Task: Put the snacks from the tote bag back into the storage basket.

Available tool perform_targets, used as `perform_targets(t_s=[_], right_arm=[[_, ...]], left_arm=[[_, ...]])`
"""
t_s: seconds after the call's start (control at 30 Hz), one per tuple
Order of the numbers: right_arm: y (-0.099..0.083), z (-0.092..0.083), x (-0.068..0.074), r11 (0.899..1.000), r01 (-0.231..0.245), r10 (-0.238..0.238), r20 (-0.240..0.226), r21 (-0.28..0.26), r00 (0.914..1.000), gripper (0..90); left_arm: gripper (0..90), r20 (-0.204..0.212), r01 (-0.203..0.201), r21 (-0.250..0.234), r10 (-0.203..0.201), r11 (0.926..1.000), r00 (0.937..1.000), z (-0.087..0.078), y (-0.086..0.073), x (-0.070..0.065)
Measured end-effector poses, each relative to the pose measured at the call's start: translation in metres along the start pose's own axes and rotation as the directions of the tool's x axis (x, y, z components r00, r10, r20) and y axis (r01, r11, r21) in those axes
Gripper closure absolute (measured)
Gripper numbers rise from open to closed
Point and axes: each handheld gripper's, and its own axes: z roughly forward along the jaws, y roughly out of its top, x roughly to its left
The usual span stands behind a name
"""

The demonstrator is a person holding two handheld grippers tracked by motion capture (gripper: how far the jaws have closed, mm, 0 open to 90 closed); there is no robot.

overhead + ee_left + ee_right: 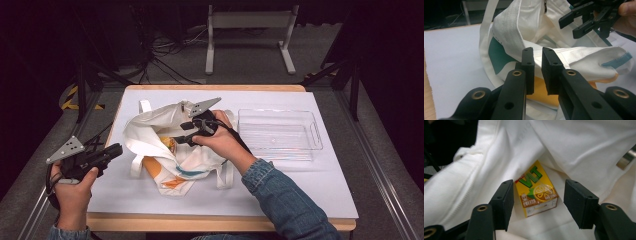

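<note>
Right gripper (537,202): jaws wide, poised over yellow drink carton (537,191) inside white cloth tote bag (165,145).
Left gripper (537,67): jaws narrow, empty.
Clear plastic tray (280,135): empty; judging, unpacking barely begun.

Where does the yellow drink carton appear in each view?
High view: the yellow drink carton peeks from the white tote bag opening, left of the right gripper.
Left gripper view: I can't make it out; the bag's folds face the camera.
Right gripper view: centre, lying inside the bag, between the open jaws.
Shared landmark: the tote bag.
</note>
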Motion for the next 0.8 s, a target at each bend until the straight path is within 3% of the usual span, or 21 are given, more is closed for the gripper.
perform_targets(t_s=[0.2, 0.37, 0.67, 0.8], right_arm=[[-0.004, 0.017, -0.007, 0.999, -0.001, 0.000, 0.017, 0.055, 0.9999, 34.9], [-0.008, 0.034, -0.011, 0.994, 0.030, -0.035, 0.052, 0.106, 0.9980, 29.4], [-0.009, 0.053, -0.008, 0.991, 0.059, -0.063, 0.033, 0.117, 0.9975, 19.5], [-0.009, 0.064, -0.006, 0.987, 0.065, -0.071, 0.034, 0.146, 0.9969, 13.4]], left_arm=[[80.3, 0.003, -0.001, 0.000, 0.001, 1.0000, 1.0000, 0.001, -0.001, 0.001], [80.3, 0.004, 0.007, 0.007, -0.007, 1.0000, 1.0000, 0.003, -0.002, 0.001], [80.3, 0.004, 0.005, 0.006, -0.005, 1.0000, 1.0000, 0.003, -0.002, 0.002], [80.3, 0.004, 0.004, 0.009, -0.004, 1.0000, 1.0000, 0.003, -0.003, 0.002]])
